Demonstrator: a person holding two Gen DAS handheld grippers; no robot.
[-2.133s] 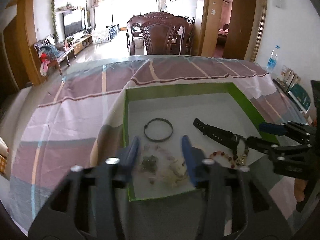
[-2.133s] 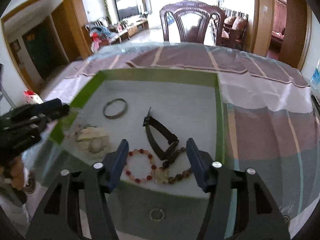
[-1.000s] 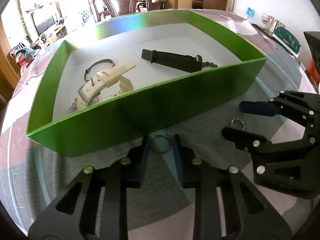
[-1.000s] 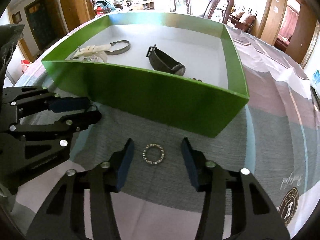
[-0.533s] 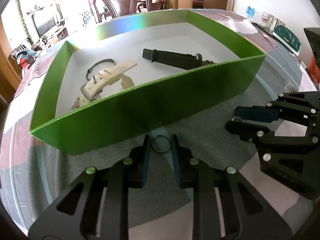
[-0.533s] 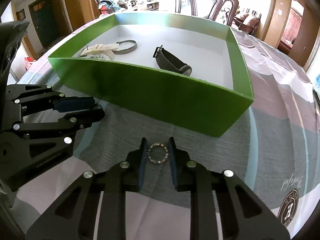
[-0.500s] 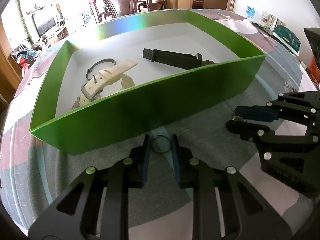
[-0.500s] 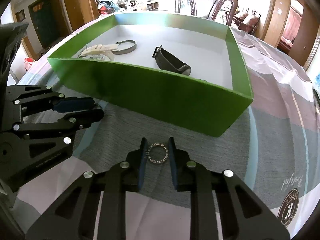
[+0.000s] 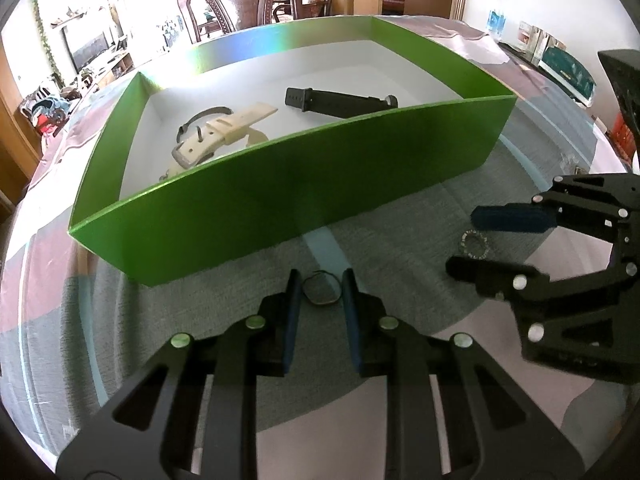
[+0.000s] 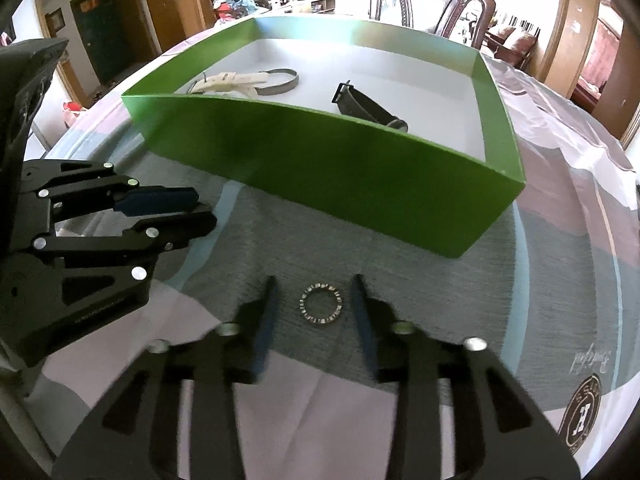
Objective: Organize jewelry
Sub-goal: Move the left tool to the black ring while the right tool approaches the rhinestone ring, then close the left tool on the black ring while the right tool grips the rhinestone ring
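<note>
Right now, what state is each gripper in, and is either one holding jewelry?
Left gripper: closed on the thin dark ring, which still lies on the tablecloth.
Right gripper: jaws opening, studded ring lying loose between them, not held.

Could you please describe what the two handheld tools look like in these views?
Both the left tool and the right tool are matte black linkage frames with triangular cut-outs and round silver pivot screws. Each carries two slim fingers faced with blue pads. Faint lettering marks the left tool's side in the right wrist view. No cables or sleeves show.
</note>
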